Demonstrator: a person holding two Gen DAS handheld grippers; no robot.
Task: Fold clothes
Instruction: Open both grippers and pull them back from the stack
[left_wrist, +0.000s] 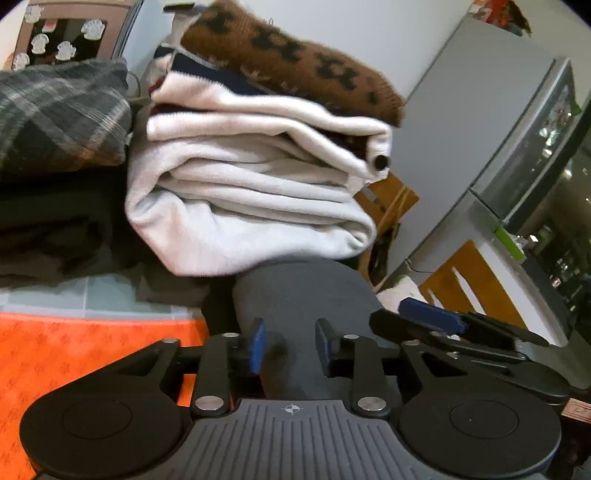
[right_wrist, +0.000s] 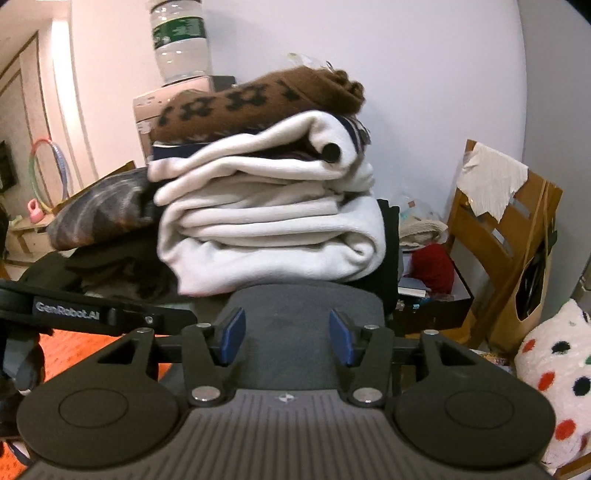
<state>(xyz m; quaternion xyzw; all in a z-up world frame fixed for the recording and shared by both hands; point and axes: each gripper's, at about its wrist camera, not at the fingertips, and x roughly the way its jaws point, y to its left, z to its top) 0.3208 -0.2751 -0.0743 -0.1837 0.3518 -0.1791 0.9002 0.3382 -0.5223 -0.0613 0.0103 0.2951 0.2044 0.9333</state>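
My left hand-held gripper (left_wrist: 290, 347): released, blue pads (left_wrist: 257, 345) apart, nothing between them; a grey garment (left_wrist: 295, 288) lies directly under and ahead of the fingers.

My right hand-held gripper (right_wrist: 286, 338): likewise released, pads spread wide over the same grey garment (right_wrist: 295, 306), gripping nothing. In the left view it shows just right of my left one (left_wrist: 432, 319).

Item, white garment (left_wrist: 240, 192): folded, thick stack of layers, straight ahead of both grippers, just beyond the grey one; a black round button (left_wrist: 380, 161) at its upper right edge.

Item, brown knit (left_wrist: 288, 55): black pattern, resting on top of the white stack, a navy-striped layer (left_wrist: 207, 68) between them.

Item, plaid cloth (left_wrist: 62, 110): grey, ahead and left, beside the stack, over dark clothes (left_wrist: 51, 221).

Item, orange mat (left_wrist: 74, 354): below left of my left gripper.

Item, wooden chair (right_wrist: 506, 236): ahead right of my right gripper, white cloth (right_wrist: 491, 177) draped on its back.

Item, water bottle (right_wrist: 181, 37): behind the stack, on a box (right_wrist: 147, 110).
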